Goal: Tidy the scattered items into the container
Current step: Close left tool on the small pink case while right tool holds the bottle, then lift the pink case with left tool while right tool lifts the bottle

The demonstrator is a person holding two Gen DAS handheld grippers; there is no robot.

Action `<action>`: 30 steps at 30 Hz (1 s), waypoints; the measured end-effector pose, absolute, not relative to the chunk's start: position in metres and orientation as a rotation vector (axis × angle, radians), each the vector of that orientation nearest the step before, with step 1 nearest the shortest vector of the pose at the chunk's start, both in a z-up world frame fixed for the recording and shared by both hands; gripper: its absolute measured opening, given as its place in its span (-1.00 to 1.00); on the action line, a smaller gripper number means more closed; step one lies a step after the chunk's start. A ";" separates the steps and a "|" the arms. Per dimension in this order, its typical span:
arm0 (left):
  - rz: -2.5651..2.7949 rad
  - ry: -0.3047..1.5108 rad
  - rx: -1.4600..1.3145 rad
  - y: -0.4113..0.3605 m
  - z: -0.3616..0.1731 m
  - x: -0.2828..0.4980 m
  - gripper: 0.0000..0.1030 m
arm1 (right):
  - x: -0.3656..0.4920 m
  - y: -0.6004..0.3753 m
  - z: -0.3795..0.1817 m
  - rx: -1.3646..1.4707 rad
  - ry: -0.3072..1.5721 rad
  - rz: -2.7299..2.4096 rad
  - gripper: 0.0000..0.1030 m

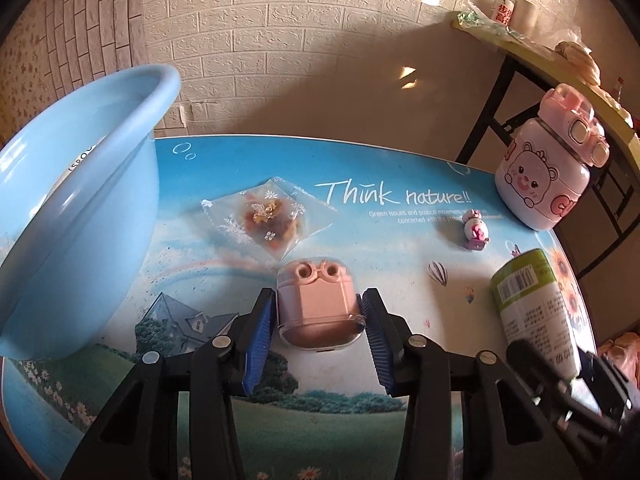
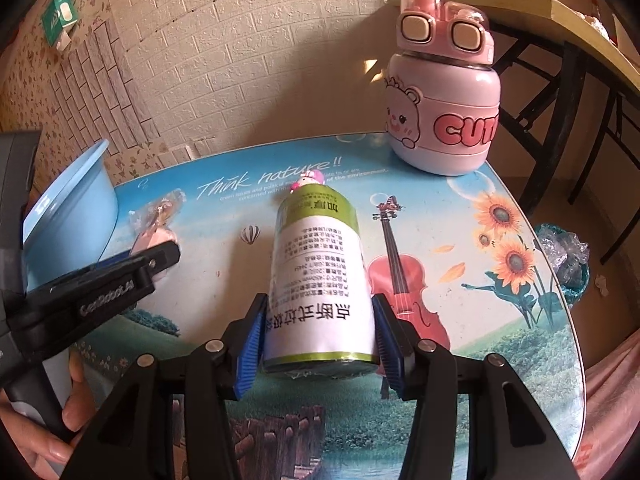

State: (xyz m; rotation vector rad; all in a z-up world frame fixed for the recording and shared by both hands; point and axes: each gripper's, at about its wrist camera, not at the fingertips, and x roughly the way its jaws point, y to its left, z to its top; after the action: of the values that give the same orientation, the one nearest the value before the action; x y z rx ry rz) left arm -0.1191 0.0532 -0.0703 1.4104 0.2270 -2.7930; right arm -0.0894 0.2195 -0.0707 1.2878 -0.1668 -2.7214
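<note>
L fingers [image 1: 320,316] flank pink case [image 1: 318,308]; R fingers [image 2: 320,332] seemingly grip roll [image 2: 320,276].

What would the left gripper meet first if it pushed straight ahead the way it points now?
The pink case already sits between the left gripper jaws, so it would press into that first. Beyond it lies the clear snack bag, probably next in line, though fisheye depth is uncertain.
</note>
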 end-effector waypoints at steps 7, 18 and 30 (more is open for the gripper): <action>-2.841 0.217 1.407 0.049 -0.066 -0.107 -0.19 | -0.095 0.217 -0.069 1.269 -0.131 -2.745 0.08; -2.912 0.211 1.400 0.045 -0.061 -0.092 -0.20 | -0.098 0.199 -0.077 1.287 -0.036 -2.764 -0.03; -2.964 0.248 1.365 0.037 -0.052 -0.079 -0.27 | -0.080 0.207 -0.070 1.246 -0.099 -2.774 -0.06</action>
State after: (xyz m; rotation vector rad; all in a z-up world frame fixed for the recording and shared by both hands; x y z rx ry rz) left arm -0.0791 0.0374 -0.0517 1.3655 0.2477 -2.9644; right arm -0.0799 0.2075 -0.0704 1.2464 -0.0990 -2.7740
